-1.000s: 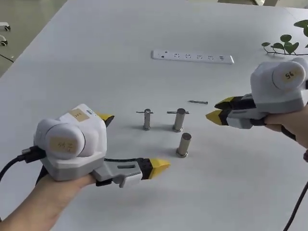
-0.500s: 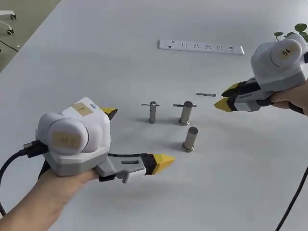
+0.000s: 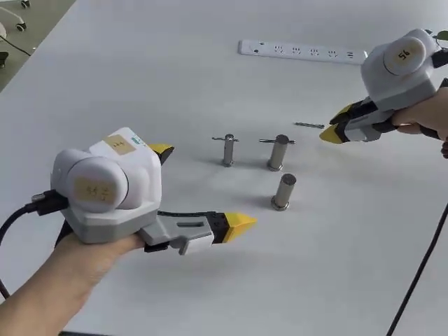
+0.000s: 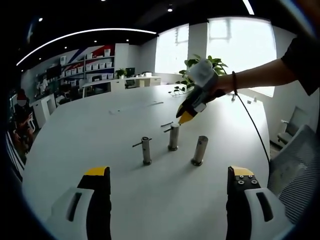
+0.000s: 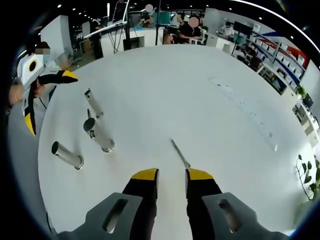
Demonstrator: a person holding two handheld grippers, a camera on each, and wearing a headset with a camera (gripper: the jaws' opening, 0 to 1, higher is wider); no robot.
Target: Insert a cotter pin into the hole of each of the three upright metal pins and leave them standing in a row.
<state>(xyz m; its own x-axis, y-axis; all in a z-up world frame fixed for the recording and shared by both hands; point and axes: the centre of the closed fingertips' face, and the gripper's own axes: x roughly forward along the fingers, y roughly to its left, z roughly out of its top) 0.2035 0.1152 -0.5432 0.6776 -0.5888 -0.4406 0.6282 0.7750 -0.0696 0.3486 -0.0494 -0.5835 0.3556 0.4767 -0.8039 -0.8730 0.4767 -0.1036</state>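
White counter (image 3: 140, 70), three metal pins (image 3: 278, 152) stood upright at centre, loose cotter pin (image 3: 309, 125) lay upper right beside the right hand-held gripper (image 3: 336, 124), jaws narrowly parted, empty, left hand-held gripper (image 3: 203, 185) lower left gaped wide, empty.

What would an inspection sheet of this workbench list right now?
Surface: white table, no marks seen.
Job's things: three metal pins upright; back-left pin and back-right pin hold cotter pins, front pin has none; loose cotter pin lies flat.
Clutter: power strip; plant.
Grippers: left gripper fingers wide open, empty; right gripper fingers narrowly open, empty, beside the loose cotter pin.
Cables: black cable from the left gripper; second cable at the right.
Surroundings: open office with shelves, desks and people far off.
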